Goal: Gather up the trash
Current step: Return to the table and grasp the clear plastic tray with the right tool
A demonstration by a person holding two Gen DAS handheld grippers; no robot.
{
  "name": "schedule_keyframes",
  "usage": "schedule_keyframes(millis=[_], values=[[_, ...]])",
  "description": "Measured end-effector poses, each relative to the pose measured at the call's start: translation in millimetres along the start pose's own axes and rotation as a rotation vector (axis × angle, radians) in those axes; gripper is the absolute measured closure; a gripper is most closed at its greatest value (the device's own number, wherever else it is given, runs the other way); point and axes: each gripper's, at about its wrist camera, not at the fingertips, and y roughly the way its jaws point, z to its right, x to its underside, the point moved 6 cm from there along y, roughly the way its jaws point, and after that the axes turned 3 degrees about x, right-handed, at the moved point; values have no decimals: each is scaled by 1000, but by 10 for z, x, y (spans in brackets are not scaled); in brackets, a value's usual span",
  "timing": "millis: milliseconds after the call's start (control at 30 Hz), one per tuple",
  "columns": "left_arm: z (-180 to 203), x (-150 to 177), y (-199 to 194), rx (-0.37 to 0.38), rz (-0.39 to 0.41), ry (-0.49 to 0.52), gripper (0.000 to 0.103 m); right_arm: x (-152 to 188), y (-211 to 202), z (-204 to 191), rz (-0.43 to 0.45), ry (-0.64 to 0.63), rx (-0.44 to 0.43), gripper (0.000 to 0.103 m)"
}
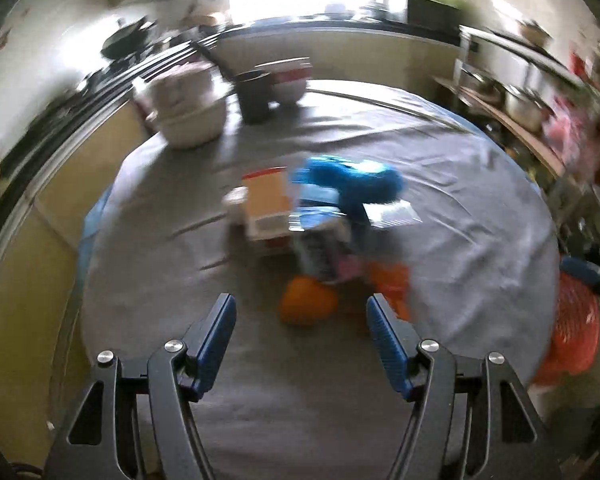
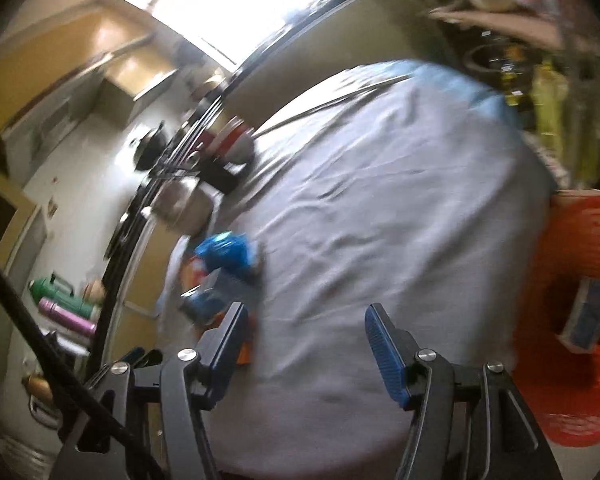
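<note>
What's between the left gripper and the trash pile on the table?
Nothing visible. The left gripper, jaws open and empty, faces the trash pile across bare grey tablecloth; the nearest piece is an orange scrap.

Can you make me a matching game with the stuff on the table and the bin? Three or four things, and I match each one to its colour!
Things:
1. crumpled bag
2. cup
3. bin
4. cloth

Colours:
A. grey
B. orange-red
C. bright blue
D. black

Pairs: 1-C, 2-D, 3-B, 4-A
</note>
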Motion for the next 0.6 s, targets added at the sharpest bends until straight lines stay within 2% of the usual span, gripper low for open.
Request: schedule_keyframes(millis=[200,233,267,333,600], values=[[-188,-124,42,55,-28,-90,35,31,464,-601,-83,-114,-13,38],[-222,-137,37,62,-30,-108,35,26,527,-670,-92,-118,-17,37],[-288,-135,0,69,-27,-129,35,12,613,-754,-103,-128,-17,32],[-336,-133,-7,60,-26,-145,34,2,722,-851,-108,-147,-2,29],[-549,-96,28,42,-67,-198,34,25,1209,-1159,-144,-219,81,29]])
